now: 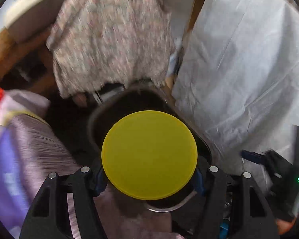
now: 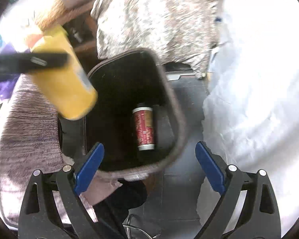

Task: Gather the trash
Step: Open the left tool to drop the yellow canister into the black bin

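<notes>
Trash is being gathered into a dark bin point(image 2: 169, 107) that fills the middle of the right wrist view. One piece is judged already collected: a red-and-white can point(image 2: 145, 128) is seen lying on its side at the bottom of the bin, right of centre. A second piece, a yellow cylindrical canister point(image 1: 149, 155), is pinched across its width by the left hand-held gripper point(image 1: 148, 176); in the left wrist view its round yellow end is held low in the middle of the frame, over the bin's open mouth. In the right wrist view the same canister appears in the upper left, tilted, its lower end beside the bin's left rim. It has not yet been let go, so its drop into the bin is judged to be what remains; whether further trash lies about cannot be told.

The right hand-held gripper point(image 2: 149, 159) is seen spread wide at the bottom of its view, with nothing between its blue pads point(image 2: 88, 167).

The canister looks smooth, rigid and plain yellow; the can is printed, with pale bands at both ends. Patterned fabric point(image 2: 155, 18) and a white sheet point(image 2: 259, 79) are seen around the bin, much blurred.
</notes>
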A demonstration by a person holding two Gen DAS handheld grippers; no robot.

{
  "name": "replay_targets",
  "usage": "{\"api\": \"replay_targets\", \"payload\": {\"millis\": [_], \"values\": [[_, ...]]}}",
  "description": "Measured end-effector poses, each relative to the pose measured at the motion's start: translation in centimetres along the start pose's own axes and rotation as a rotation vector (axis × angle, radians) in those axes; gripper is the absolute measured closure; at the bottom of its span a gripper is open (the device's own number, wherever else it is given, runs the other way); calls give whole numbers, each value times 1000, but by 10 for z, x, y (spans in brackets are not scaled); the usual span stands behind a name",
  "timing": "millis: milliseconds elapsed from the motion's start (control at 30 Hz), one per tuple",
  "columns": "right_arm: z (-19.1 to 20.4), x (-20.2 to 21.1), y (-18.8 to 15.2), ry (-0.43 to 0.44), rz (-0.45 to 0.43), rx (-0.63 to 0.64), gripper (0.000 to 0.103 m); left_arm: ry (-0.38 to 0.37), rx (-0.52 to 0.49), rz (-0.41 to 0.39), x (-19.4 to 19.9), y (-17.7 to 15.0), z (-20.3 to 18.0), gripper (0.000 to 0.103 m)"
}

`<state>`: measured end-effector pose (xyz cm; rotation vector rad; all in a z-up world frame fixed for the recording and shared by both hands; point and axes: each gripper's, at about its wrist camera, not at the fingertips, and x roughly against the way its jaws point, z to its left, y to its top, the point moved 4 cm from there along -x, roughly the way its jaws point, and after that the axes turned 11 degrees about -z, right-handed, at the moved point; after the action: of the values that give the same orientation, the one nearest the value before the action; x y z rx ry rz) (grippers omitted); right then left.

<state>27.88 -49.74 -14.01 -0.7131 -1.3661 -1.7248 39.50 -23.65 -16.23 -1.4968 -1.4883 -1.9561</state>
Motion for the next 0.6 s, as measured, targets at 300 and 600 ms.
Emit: {"api": "replay_targets", "payload": {"millis": [300,600], "values": [[-18,49,-33,-12,-120,-124,11,53,54,221,-94,-32,-11,37],[-32,60,-47,-37,-139,-164,11,73,34,319,-124,-53,-12,20]]}}
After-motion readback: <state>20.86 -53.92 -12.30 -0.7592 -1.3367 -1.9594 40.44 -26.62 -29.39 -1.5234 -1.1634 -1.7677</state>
